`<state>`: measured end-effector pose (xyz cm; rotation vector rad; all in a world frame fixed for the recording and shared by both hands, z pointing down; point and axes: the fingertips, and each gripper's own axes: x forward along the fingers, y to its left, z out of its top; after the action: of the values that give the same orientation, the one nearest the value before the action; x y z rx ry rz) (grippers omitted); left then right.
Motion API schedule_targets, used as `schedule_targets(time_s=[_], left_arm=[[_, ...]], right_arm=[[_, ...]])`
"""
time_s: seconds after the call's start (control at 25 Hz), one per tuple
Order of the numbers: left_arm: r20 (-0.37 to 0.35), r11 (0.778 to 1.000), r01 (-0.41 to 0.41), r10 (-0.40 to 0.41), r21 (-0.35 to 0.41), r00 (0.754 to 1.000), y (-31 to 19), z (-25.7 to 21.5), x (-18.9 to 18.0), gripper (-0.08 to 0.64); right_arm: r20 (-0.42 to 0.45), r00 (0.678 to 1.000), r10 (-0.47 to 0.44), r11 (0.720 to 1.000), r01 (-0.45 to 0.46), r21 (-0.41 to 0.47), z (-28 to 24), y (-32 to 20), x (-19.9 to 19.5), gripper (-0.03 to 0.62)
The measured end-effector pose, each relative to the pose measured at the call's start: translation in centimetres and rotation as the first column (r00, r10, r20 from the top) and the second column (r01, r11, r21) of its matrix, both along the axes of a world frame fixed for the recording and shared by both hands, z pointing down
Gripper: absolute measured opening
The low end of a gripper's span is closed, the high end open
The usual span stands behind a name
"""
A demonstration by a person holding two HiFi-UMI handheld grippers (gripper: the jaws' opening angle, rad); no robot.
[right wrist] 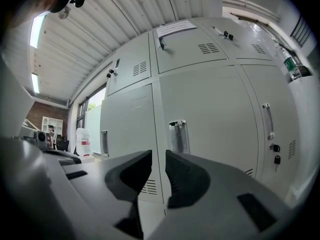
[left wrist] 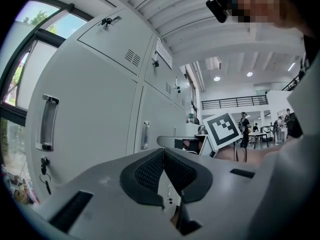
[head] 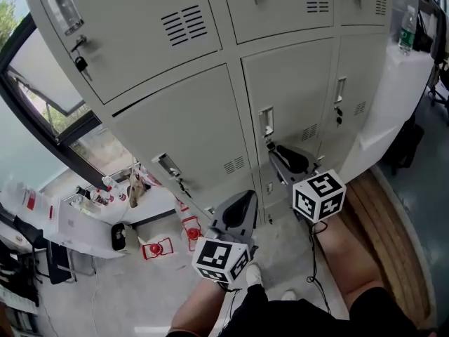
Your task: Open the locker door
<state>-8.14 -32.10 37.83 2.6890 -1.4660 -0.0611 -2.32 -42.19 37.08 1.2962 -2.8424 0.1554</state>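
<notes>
A bank of grey lockers (head: 175, 118) fills the head view. The middle lower door (head: 295, 90) has a metal recessed handle (head: 266, 123) on its left edge, seen dead ahead in the right gripper view as the handle (right wrist: 178, 136). My right gripper (head: 279, 153) points at this door just below the handle, a short way off it. Its jaws stand slightly apart with nothing between them (right wrist: 158, 156). My left gripper (head: 243, 203) hangs lower and to the left, off the lockers. Its pads meet at the tips and hold nothing (left wrist: 163, 151).
The lower left door has its own handle (head: 167, 164) with keys hanging below. A third door to the right carries a handle (right wrist: 268, 120) and keys (right wrist: 274, 154). A window (head: 42, 69) and a cluttered table (head: 98, 213) lie left. A wooden strip (head: 382, 216) runs at the right.
</notes>
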Motion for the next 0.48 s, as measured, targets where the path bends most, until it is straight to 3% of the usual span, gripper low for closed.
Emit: schedule_targets(time_s=[0.48], left_arm=[[-0.009,0.999,-0.038,0.038,-0.010,0.999,-2.5,0.9,-1.8,0.017]], right_arm=[[-0.080,0.993,0.091,0.996,-0.090,0.018,0.4,-5.5,-2.1,0.201]])
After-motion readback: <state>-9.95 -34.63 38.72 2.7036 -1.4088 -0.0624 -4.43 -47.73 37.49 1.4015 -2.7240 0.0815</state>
